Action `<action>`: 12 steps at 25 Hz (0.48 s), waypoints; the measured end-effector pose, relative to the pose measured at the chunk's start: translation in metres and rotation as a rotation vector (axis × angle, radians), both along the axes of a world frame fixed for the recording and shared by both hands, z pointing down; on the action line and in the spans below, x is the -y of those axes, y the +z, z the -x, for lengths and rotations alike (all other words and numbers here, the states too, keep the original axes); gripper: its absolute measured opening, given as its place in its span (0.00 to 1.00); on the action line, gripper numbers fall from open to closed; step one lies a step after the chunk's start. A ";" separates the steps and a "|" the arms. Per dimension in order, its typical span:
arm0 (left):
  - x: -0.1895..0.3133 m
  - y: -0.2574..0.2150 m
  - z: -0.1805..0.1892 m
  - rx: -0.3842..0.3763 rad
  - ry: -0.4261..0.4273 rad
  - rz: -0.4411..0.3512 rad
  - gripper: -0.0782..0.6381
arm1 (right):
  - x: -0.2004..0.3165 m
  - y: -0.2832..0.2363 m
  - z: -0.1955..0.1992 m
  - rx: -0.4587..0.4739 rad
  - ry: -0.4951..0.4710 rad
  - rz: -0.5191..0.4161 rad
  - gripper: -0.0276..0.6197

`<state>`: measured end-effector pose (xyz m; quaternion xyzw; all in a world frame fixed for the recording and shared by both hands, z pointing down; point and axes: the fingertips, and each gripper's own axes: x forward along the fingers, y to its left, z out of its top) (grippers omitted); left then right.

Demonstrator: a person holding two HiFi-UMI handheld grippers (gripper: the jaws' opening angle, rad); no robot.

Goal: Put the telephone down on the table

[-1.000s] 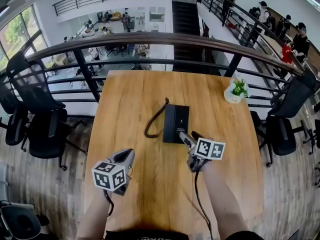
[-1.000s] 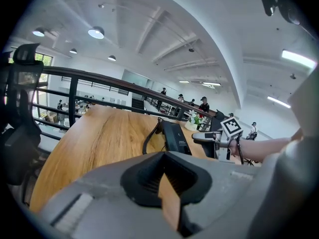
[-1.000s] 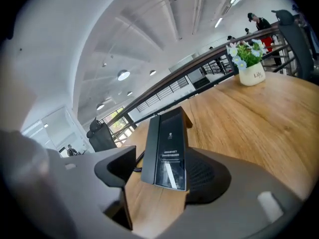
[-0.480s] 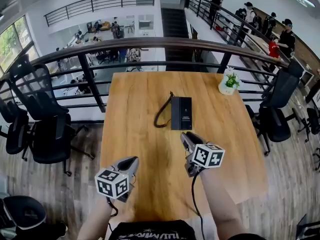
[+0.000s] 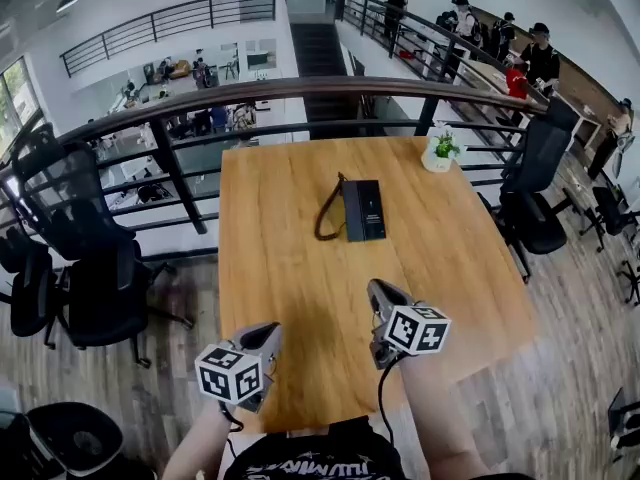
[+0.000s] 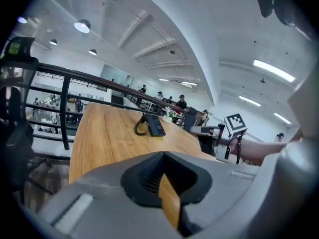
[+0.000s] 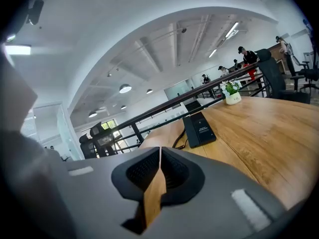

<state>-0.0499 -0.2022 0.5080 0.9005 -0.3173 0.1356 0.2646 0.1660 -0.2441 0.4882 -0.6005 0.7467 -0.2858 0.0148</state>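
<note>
right gripper (image 5: 379,290) was sitting at the telephone's (image 5: 364,210) near end a second ago, jaws apart. now it's pulled back toward 6 o'clock, well clear of it, and the jaws have gone from wide to closed on nothing. its own view shows the two pads (image 7: 149,176) meeting, with only a sliver of table wood through the seam

left gripper (image 5: 271,329) has backed off toward 6 o'clock too. jaws are together and empty, no object in the slit in its own view (image 6: 162,156)

telephone lies flat on the table (image 5: 290,268), just past centre toward 12 o'clock. its cord (image 5: 327,218) loops out on its 9 o'clock side, same lie as before the retreat. nothing is touching it. a small potted plant (image 5: 438,152) sits at its 1 o'clock near the far corner, well apart

my read is the put-down is done: phone released, resting on the wood, both tools withdrawn. nothing left but to stay clear

pose: both forearms come in from the 6 o'clock edge. the grippers point roughly at 12 o'clock, noses tipped a bit down toward the tabletop, with a marker cube (image 5: 417,330) riding behind each jaw. left is over the table's near edge around 7 o'clock of centre, right around 5 o'clock. the two are well apart, with the phone up ahead between their lines
</note>
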 end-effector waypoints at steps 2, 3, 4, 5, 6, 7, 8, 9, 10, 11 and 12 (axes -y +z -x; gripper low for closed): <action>-0.005 0.001 0.009 -0.006 0.022 0.000 0.11 | -0.014 0.002 0.010 -0.010 0.022 0.005 0.04; -0.008 0.002 0.014 -0.009 0.033 -0.001 0.11 | -0.021 0.001 0.016 -0.014 0.032 0.004 0.05; -0.011 0.002 0.019 -0.013 0.045 -0.002 0.11 | -0.028 0.001 0.022 -0.017 0.042 0.002 0.05; -0.014 0.001 0.024 -0.016 0.057 -0.003 0.11 | -0.035 0.000 0.028 -0.019 0.051 -0.001 0.05; -0.017 0.001 0.029 -0.020 0.068 -0.004 0.11 | -0.042 -0.002 0.034 -0.021 0.059 -0.005 0.04; -0.021 0.002 0.034 -0.022 0.080 -0.004 0.11 | -0.049 -0.003 0.041 -0.023 0.068 -0.008 0.04; -0.026 0.003 0.038 -0.024 0.093 -0.003 0.11 | -0.056 -0.003 0.047 -0.023 0.077 -0.010 0.04; -0.030 0.004 0.042 -0.026 0.107 0.000 0.11 | -0.064 -0.003 0.053 -0.020 0.088 -0.011 0.04; -0.035 0.006 0.046 -0.027 0.124 0.004 0.11 | -0.072 -0.002 0.058 -0.017 0.100 -0.011 0.04; -0.040 0.009 0.049 -0.029 0.141 0.008 0.11 | -0.080 -0.001 0.062 -0.014 0.114 -0.009 0.04; -0.045 0.011 0.051 -0.029 0.158 0.013 0.11 | -0.088 0.001 0.066 -0.013 0.126 -0.006 0.04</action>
